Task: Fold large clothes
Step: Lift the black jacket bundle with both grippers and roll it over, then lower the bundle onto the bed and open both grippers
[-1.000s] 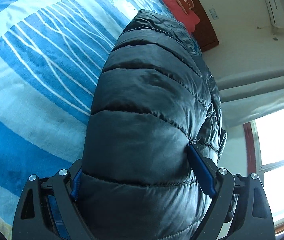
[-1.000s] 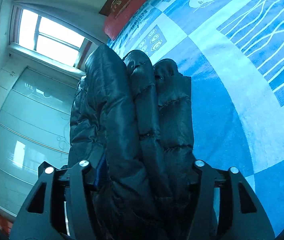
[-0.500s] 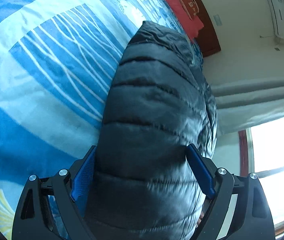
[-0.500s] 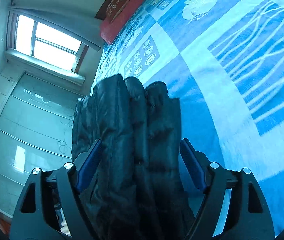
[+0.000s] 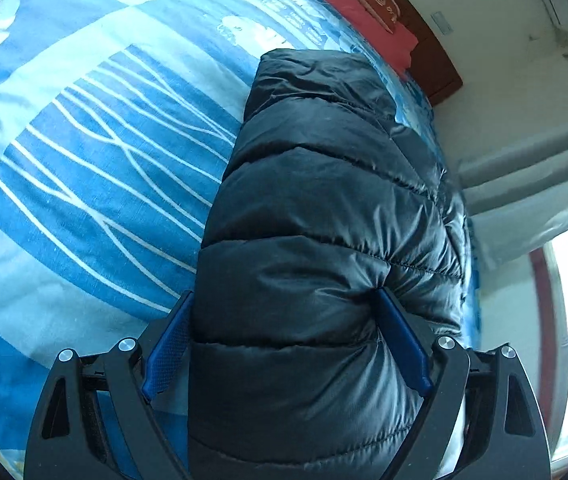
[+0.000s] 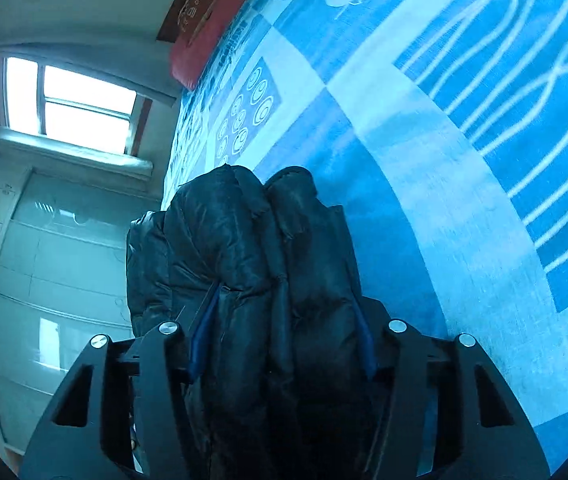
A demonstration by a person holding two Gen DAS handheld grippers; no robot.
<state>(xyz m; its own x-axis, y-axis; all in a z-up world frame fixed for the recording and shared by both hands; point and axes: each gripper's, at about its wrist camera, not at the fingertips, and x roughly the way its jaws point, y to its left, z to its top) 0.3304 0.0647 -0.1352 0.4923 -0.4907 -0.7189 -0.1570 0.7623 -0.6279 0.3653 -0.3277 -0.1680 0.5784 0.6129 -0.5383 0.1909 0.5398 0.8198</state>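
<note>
Jaws of both the left gripper (image 5: pixel 284 340) and the right gripper (image 6: pixel 284 336) are clamped on the folded puffer jacket (image 5: pixel 324 208), the right having just been closing; the bundle should be lowered level onto the bed (image 5: pixel 84 160).

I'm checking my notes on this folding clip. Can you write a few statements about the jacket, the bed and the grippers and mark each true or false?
1. The jacket is dark and quilted. True.
2. It lies on a plain white sheet. False: the bedspread is blue with white patterns.
3. The right gripper is shut on folded jacket layers. True.
4. The left gripper is empty. False: the jacket fills its jaws.
5. The pillow is green. False: red.
</note>
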